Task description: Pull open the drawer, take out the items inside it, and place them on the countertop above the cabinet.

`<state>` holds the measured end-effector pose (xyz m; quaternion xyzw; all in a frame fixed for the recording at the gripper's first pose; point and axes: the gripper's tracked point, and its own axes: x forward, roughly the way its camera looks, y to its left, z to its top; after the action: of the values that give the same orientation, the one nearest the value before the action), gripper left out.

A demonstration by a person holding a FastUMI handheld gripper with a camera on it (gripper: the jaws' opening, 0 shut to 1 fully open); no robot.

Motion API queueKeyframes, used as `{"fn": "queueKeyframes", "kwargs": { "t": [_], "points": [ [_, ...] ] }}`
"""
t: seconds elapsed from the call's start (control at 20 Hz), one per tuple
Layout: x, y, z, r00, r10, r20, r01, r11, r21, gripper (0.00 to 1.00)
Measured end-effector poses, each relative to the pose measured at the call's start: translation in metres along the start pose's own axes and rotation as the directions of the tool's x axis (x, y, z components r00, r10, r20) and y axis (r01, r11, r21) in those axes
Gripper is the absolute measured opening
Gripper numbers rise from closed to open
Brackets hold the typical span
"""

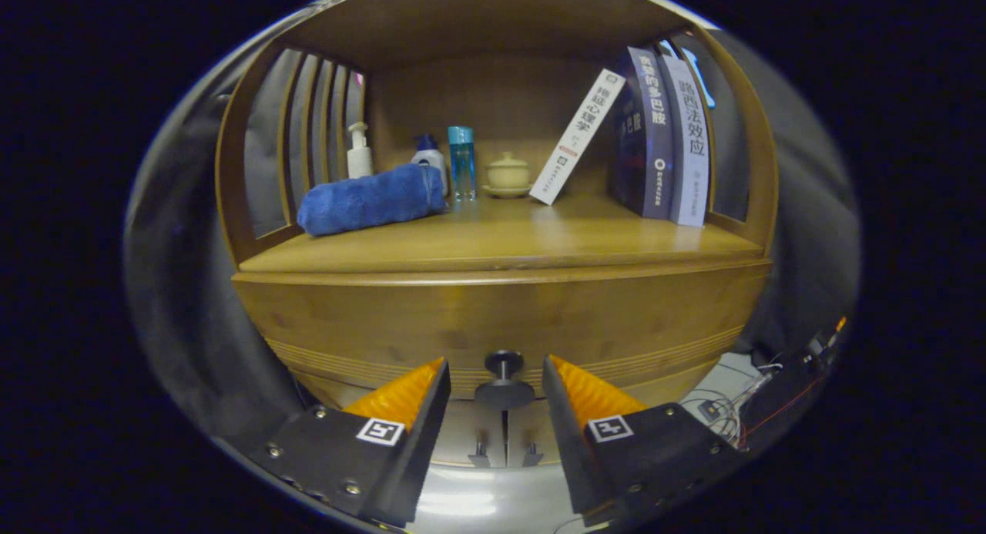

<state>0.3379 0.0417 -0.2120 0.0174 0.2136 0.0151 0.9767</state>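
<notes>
Ahead of the gripper (pixel 497 380) stands a wooden cabinet (pixel 501 310) of warm, smooth-grained timber, with slatted openings in its left side wall and a curved opening on the right. Its countertop (pixel 493 245) is a broad flat shelf under a wooden roof, and most of its front half lies bare, from the rolled towel across to the books. Below the counter edge runs the drawer (pixel 501 330), a wide plain front, closed flush, with fine ridged bands along its lower part. Beneath it, two small door pulls sit side by side at the seam of the lower doors (pixel 504 438).

Three books (pixel 662 133) occupy the right end of the counter: two upright against the side wall, one thin white one leaning on them at a slant. A blue towel (pixel 370 199), soft and nubby, lies rolled into a cylinder at the left. Behind it stand a white pump bottle (pixel 359 152), a second bottle with a blue top (pixel 428 155), and a clear blue tumbler (pixel 461 162). A small lidded ceramic cup (pixel 508 173) on a saucer sits near the back wall.

A round dark knob (pixel 504 380), a disc on a short stem, projects from the drawer's lower middle. The gripper's fingers (pixel 404 395) are spread wide, one on each side of the knob, with clear gaps and no contact.
</notes>
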Motion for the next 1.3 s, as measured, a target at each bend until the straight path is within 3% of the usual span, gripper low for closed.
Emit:
{"fn": "queueKeyframes", "kwargs": {
  "t": [0.1, 0.2, 0.4, 0.55, 0.65, 0.75, 0.85, 1.3],
  "points": [
    [0.016, -0.009, -0.013, 0.998, -0.015, -0.060, 0.014, 1.000, -0.015, 0.73],
    [0.020, -0.009, -0.024, 0.994, -0.044, -0.099, 0.036, 0.996, -0.080, 0.57],
    [0.018, -0.008, -0.024, 0.996, -0.047, -0.073, 0.037, 0.991, -0.127, 0.52],
    [0.008, -0.004, -0.002, 0.999, 0.004, 0.034, -0.001, 0.996, -0.085, 0.52],
    [0.003, -0.007, 0.017, 0.995, -0.004, 0.103, 0.005, 1.000, -0.018, 0.51],
    [-0.001, -0.010, 0.018, 0.996, 0.010, 0.092, -0.014, 0.999, 0.041, 0.51],
    [0.006, -0.010, 0.016, 0.996, 0.021, 0.085, -0.025, 0.999, 0.048, 0.28],
    [0.004, -0.004, 0.013, 0.998, 0.051, 0.040, -0.051, 0.999, 0.006, 0.28]
  ]
}}
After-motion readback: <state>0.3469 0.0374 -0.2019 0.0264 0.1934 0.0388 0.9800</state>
